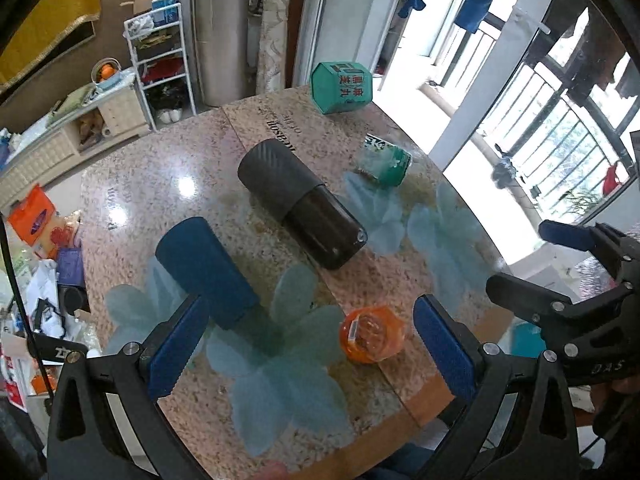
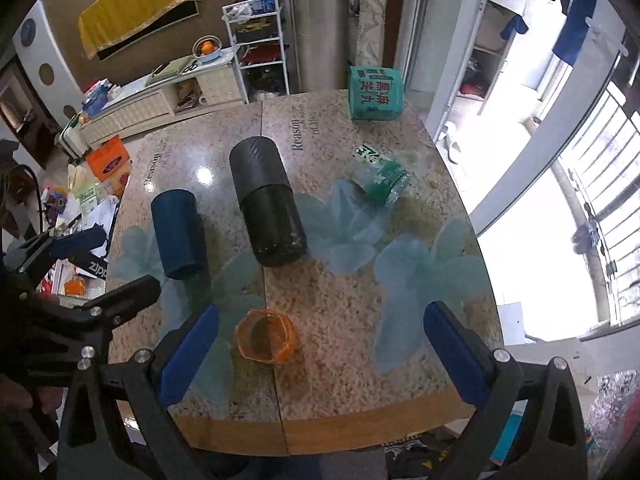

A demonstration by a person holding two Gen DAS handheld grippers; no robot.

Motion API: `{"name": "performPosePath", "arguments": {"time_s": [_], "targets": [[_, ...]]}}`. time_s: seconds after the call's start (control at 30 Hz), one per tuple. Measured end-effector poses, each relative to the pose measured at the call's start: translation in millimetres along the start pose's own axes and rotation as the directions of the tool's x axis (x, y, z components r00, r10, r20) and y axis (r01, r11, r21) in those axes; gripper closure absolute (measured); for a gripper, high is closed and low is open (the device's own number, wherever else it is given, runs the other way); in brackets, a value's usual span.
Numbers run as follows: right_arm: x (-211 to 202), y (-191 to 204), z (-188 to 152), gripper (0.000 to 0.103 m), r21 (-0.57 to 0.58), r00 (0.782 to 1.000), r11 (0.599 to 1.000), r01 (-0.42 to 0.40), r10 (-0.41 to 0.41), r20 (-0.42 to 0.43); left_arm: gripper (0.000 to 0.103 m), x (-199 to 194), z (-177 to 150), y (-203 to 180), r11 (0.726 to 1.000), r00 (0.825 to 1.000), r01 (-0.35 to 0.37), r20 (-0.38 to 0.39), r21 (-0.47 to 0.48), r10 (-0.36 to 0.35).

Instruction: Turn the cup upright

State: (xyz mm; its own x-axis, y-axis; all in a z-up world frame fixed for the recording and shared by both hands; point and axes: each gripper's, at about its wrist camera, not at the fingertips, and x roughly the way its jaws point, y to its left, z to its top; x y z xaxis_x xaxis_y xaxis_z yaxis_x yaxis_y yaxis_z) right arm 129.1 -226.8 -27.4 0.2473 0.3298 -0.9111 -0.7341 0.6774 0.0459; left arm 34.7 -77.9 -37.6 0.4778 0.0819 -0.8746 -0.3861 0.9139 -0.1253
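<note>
The orange cup (image 2: 267, 335) is sitting on the table (image 2: 344, 312) near its front edge, mouth facing up, just ahead of the right gripper (image 2: 320, 356) and lying between its 2 blue fingers (image 2: 188, 354), nearer the left one, touching neither. In the left wrist view the cup (image 1: 370, 334) is lying just inside the right finger of the left gripper (image 1: 316, 350), again untouched.

Counted around the cup: 1 orange cup, 1 black flask (image 2: 266, 204) lying on its side behind it, 1 blue cylinder (image 2: 178, 234) lying to the flask's left, 1 green bottle (image 2: 380, 178) tipped over to the flask's right, and 1 green box (image 2: 374, 92) at the far edge.

Both grippers are hovering above the front edge of the table, side by side and angled downward toward the cup. Each one is standing with its fingers spread wide, gripping nothing. The right gripper (image 1: 580, 272) is showing at the right edge of the left view
</note>
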Motion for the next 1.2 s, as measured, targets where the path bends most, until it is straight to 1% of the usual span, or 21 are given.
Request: {"name": "performPosePath", "arguments": {"time_s": [0.03,0.33,0.5,0.87,1.2], "targets": [[0,-1,0,0.000,-0.004,1.000,1.000,-0.005,0.005,0.001,0.000,1,0,-2,1.000,1.000,-0.010,0.005,-0.003,0.010],[0,-6,0,0.000,-0.033,0.999,0.998,-0.044,0.044,0.004,0.000,0,-3,-8,0.999,1.000,-0.026,0.006,-0.038,0.026],[1,-8,-2,0.000,-0.039,0.999,0.998,-0.051,0.051,0.003,0.000,1,-6,-10,0.998,0.999,-0.039,-0.008,-0.056,0.039],[-2,-12,-7,0.000,-0.037,0.998,0.997,-0.068,0.068,0.004,0.000,-2,-10,-20,0.996,0.997,-0.075,-0.003,-0.045,0.075],[-2,-16,-11,0.000,-0.042,0.997,0.996,-0.081,0.082,0.001,0.000,-3,-14,-24,0.995,0.996,-0.085,-0.003,-0.048,0.085]]}}
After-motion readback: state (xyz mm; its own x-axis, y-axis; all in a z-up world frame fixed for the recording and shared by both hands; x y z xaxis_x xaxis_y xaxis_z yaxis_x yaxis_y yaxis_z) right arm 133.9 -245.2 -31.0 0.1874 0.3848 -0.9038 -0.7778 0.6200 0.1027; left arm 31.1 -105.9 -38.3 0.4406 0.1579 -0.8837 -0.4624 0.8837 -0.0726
